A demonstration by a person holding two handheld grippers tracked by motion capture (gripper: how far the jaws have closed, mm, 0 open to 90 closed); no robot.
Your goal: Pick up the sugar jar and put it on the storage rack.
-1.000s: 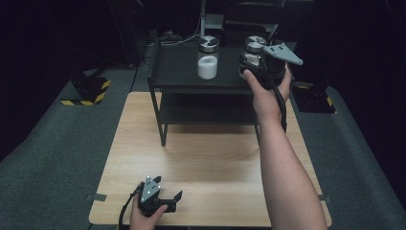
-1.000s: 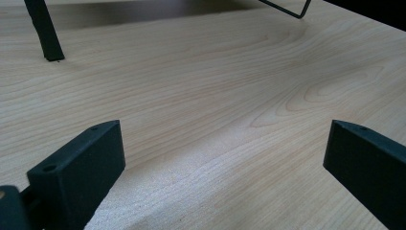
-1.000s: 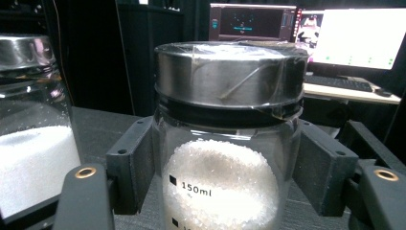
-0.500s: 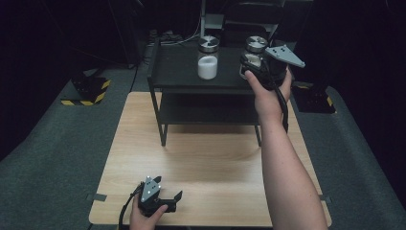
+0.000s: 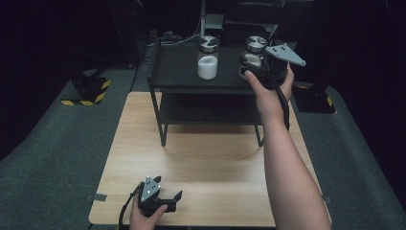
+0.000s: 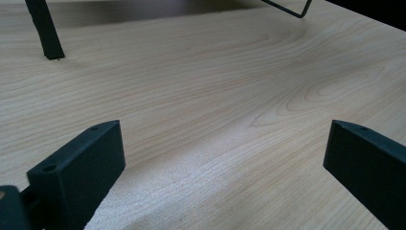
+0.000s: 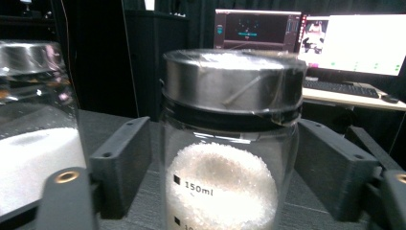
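**Setting.** A dark room with grey matting on the floor (image 5: 57, 158). A pale wooden table (image 5: 215, 158) carries a black rack (image 5: 177, 67) at its far end, and every place below is given from that rack.

1. **Left gripper** (image 5: 167, 191). Well in front of the rack, at the table's near edge and towards the left. It is released, with the jaws wide apart over bare wood and nothing between them. It looks parked there to stay out of the way while the other hand works.
2. **Left jar** (image 5: 208, 57). Stands upright on the rack's top shelf, about mid-width. It is glass with a metal lid and is partly filled with white grains. Neither gripper touches it.
3. **Right jar** (image 5: 256, 44). This is the item in hand, on the same top shelf near the rack's right end, apart from the left jar.
   - It is upright, its long axis vertical and the lid uppermost.
   - The printed volume scale faces the right gripper's camera.
   - It holds white grains and rests on its base on the shelf.
4. **Right gripper** (image 7: 222, 141). At the rack's right end, held level at jar height.
   - Its jaws have just been opening and now flank the jar's body below the lid.
   - A gap shows on the left side, so the claw is judged released, not grasping.
   - The level approach suits a side grip on a tall, round body.
5. **Monitors** (image 7: 354, 43). Lit screens behind the rack.
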